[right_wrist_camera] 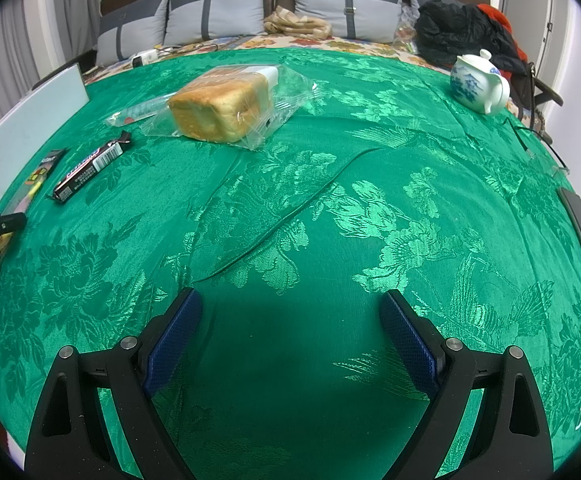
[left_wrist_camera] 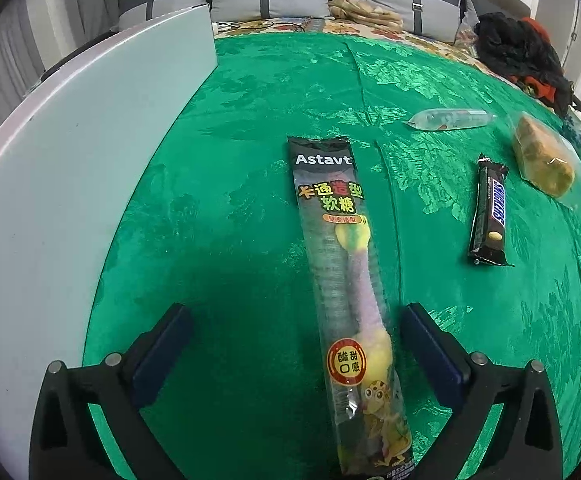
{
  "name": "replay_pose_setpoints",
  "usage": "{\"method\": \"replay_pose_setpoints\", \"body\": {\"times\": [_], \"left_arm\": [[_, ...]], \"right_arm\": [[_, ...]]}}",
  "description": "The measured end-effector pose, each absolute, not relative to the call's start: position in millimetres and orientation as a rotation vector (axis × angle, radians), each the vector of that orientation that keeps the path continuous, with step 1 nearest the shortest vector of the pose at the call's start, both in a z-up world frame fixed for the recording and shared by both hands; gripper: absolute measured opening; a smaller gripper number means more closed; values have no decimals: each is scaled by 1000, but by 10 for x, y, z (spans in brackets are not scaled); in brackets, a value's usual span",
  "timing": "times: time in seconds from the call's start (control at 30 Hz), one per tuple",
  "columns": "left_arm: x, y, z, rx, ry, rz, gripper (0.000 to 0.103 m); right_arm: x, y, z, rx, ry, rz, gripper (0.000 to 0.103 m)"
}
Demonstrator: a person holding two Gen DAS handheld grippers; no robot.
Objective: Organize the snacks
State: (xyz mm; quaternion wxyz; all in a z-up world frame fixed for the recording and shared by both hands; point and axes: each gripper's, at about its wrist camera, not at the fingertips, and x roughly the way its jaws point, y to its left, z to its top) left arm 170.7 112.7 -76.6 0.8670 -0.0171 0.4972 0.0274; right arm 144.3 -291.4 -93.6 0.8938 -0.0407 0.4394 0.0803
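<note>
The middle and near part of the tabletop (right_wrist_camera: 290, 208) lies bare under green cloth. Along its left edge a white board (left_wrist_camera: 70, 160) stands as a wall. The gummy packet (left_wrist_camera: 342, 280), Snickers bar (left_wrist_camera: 488, 216) and bagged bread loaf (right_wrist_camera: 222, 104) crowd the left and far side; a teapot (right_wrist_camera: 478, 84) blocks the far right corner.

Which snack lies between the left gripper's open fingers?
The long Astavt gummy candy pack; the Snickers bar, bread loaf and small clear packet lie farther off.
</note>
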Motion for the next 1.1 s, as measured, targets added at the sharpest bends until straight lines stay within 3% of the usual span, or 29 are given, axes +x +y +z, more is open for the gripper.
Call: {"method": "replay_pose_setpoints", "body": {"times": [0.5, 0.6, 0.7, 0.77, 1.0, 1.1], "left_arm": [[1732, 1119, -760, -39, 1059, 53, 102], [1719, 1067, -729, -28, 1058, 29, 90], [1687, 976, -687, 2, 1047, -23, 67], [1665, 919, -655, 24, 1031, -60, 25], [1491, 1095, -615, -105, 1006, -57, 18], [1331, 1150, -570, -128, 986, -50, 17]], "right_arm": [[1445, -2917, -938, -84, 911, 167, 94], [1445, -2916, -938, -84, 911, 167, 94], [1446, -2917, -938, -84, 911, 167, 94], [1446, -2917, -938, -84, 911, 167, 94], [1524, -2868, -877, -63, 976, 173, 91], [1658, -2631, -646, 136, 1001, 290, 91]]}}
